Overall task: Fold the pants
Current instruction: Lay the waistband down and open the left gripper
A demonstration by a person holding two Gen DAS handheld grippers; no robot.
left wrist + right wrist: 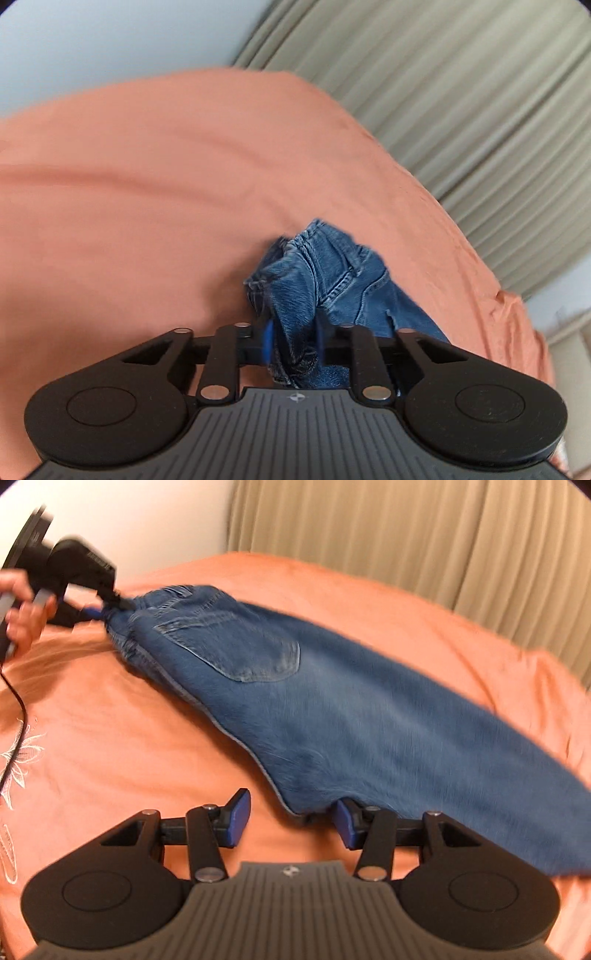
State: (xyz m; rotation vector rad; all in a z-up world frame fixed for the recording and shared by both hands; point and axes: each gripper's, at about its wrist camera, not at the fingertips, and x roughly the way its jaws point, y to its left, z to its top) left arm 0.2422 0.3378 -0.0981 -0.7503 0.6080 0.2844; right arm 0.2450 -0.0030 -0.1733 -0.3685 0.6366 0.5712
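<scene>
jeans (332,709) lie lengthwise across the bed (110,738), waist far-left, legs near-right; left gripper (293,341) clenched on the waistband; right gripper (291,821) spread wide at the jeans' edge

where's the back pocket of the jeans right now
In the right wrist view, the back pocket sits upper left of centre on the blue denim jeans, just right of the left gripper that pinches the waistband over the orange bedsheet.

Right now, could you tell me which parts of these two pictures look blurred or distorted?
Left wrist view: the bedspread and curtain are smeared, the jeans fairly sharp. Right wrist view: the jeans' leg is motion-blurred, and so is the left hand-held gripper. Fisheye bends both.
</scene>
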